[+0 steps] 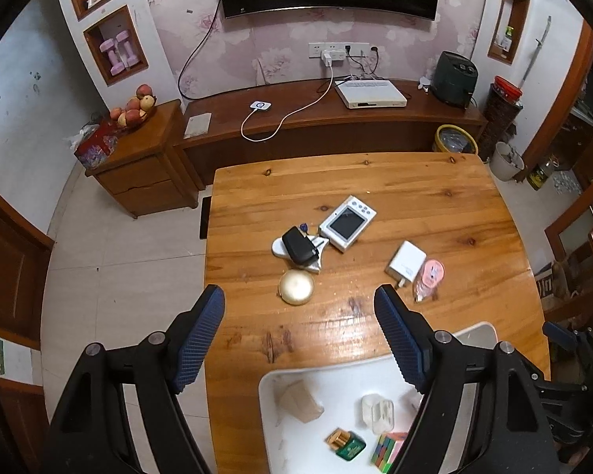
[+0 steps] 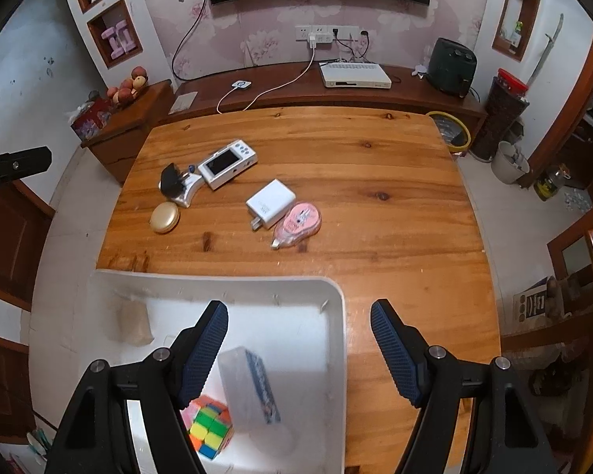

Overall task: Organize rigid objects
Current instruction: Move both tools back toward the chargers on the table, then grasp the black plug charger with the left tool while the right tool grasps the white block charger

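Observation:
A white tray sits at the near edge of the wooden table. In it lie a colourful cube, a clear plastic box and a beige block; the left wrist view also shows a green box there. On the table lie a white camera, a black item on a white holder, a gold round case, a white charger and a pink tape dispenser. My right gripper is open over the tray's right rim. My left gripper is open above the table, empty.
A long wooden TV cabinet stands beyond the table with a white set-top box and a charging cable. A small drawer unit with fruit stands at the left. A yellow bin and buckets stand at the right.

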{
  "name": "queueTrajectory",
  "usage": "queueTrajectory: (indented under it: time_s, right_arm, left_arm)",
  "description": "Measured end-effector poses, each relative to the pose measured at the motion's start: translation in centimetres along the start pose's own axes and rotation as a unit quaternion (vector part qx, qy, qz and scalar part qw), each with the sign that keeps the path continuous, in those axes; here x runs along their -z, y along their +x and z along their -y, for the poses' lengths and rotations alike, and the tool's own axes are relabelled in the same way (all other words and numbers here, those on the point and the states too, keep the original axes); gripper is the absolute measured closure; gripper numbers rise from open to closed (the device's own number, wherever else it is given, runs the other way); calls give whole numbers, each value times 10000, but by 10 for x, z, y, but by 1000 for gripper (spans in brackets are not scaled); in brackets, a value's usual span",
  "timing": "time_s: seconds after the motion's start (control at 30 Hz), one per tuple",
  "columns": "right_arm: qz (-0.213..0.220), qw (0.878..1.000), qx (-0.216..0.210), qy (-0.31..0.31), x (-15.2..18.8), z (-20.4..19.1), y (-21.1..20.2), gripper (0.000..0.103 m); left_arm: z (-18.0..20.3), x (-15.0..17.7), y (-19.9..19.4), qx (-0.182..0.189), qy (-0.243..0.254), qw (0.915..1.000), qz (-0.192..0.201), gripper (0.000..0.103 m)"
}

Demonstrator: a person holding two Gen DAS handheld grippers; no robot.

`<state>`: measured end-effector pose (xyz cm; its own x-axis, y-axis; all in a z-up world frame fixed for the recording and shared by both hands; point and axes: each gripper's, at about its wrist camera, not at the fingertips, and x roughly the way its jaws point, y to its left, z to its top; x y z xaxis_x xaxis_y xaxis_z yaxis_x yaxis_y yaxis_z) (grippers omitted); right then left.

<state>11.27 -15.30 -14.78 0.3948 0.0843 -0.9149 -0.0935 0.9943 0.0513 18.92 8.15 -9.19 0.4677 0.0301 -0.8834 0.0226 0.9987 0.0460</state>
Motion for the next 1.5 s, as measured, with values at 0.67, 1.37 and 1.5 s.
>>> queueTrajectory:
  time_s: [0.67,1.37,1.5]
  right_arm:
    - [-317,9991,-253,-86,-70,25,83,27]
    - [-1110,9695,-615,-2097,-102,-38,210,28]
    - [-1341,9638,-741,-2180,-102,-43,218,28]
  left_arm:
    - [-31,-51,139,99,-1143,9833,-1414,22]
    - [-28,-48,237,475,-1667,9535,-2464,23]
    - [-27,-46,245,344,-1594,9533,-2543,23]
